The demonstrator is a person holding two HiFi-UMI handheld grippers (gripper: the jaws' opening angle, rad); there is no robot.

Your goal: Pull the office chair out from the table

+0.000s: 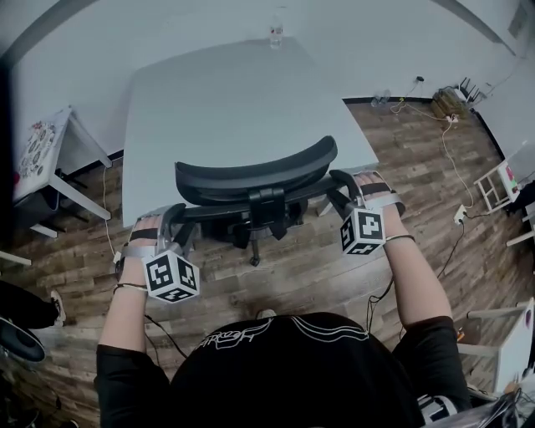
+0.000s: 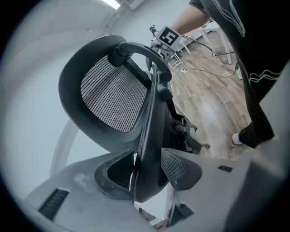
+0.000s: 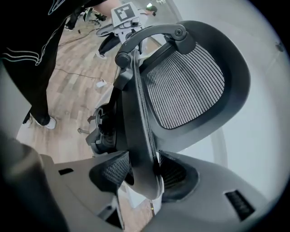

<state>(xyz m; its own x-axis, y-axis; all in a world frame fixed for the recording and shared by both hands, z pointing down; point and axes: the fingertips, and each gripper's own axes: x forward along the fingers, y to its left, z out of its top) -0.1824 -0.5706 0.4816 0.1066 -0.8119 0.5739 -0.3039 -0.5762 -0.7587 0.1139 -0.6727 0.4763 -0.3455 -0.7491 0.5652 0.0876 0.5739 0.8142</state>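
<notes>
two holds: left gripper [image 2: 147, 170], right gripper [image 3: 144, 172] clamped tight on stiff backrest rim [image 2: 152, 131] of office chair [image 1: 251, 180]; we figured it rolled easy.

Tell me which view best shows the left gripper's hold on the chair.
The left gripper view: the left gripper grips the side edge of the office chair's backrest, a jaw on each side. The head view shows it from above, the contact unclear; the right gripper view shows only its marker cube.

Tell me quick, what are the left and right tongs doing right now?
Left tongs: closed on one side edge of the chair back.
Right tongs: closed on the other side edge of the chair back.
</notes>
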